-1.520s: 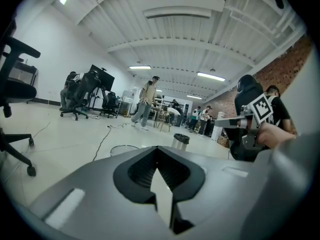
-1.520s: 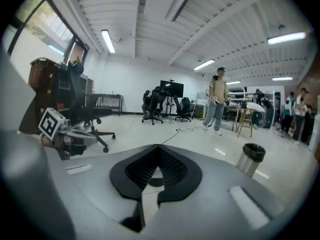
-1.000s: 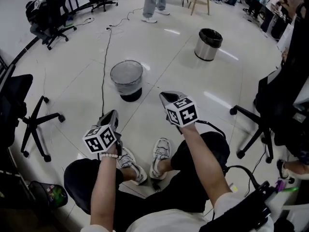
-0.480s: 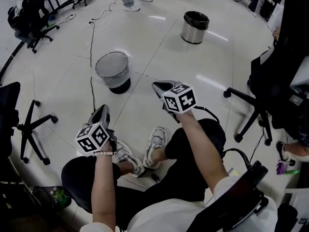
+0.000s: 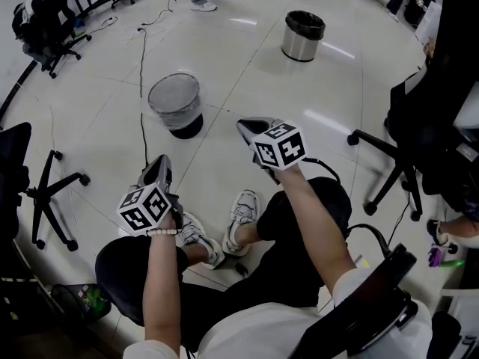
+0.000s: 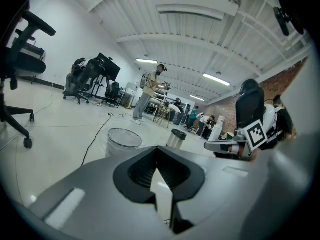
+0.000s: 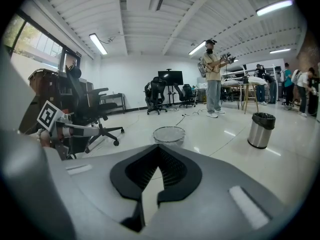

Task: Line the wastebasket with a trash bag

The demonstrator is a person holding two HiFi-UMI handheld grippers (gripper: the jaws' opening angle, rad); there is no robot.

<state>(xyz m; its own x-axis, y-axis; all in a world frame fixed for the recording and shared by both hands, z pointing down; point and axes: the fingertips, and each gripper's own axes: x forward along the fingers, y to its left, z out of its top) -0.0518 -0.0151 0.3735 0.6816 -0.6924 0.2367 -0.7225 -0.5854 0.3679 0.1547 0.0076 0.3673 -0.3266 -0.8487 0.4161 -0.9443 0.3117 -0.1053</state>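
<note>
The round mesh wastebasket (image 5: 175, 103) stands on the pale floor ahead of my knees. Its rim and upper wall look whitish and filmy, and its base is dark. It also shows in the left gripper view as the wastebasket (image 6: 122, 141) and in the right gripper view as the wastebasket (image 7: 169, 134). My left gripper (image 5: 159, 167) hovers over my left knee, well short of the basket, shut and empty. My right gripper (image 5: 247, 128) is held higher and to the basket's right, also shut with nothing in it. Both point toward the basket, left gripper (image 6: 159, 170) and right gripper (image 7: 158, 160).
A steel bin (image 5: 301, 36) with a black liner stands further back on the right. A cable (image 5: 142, 88) runs across the floor just left of the wastebasket. Office chairs stand at the left (image 5: 37, 178) and right (image 5: 404, 163). A person (image 7: 214, 79) stands far behind.
The head view has swung a little, so both baskets sit slightly higher and further left. Both grippers stay shut and keep about the same place over my knees.
</note>
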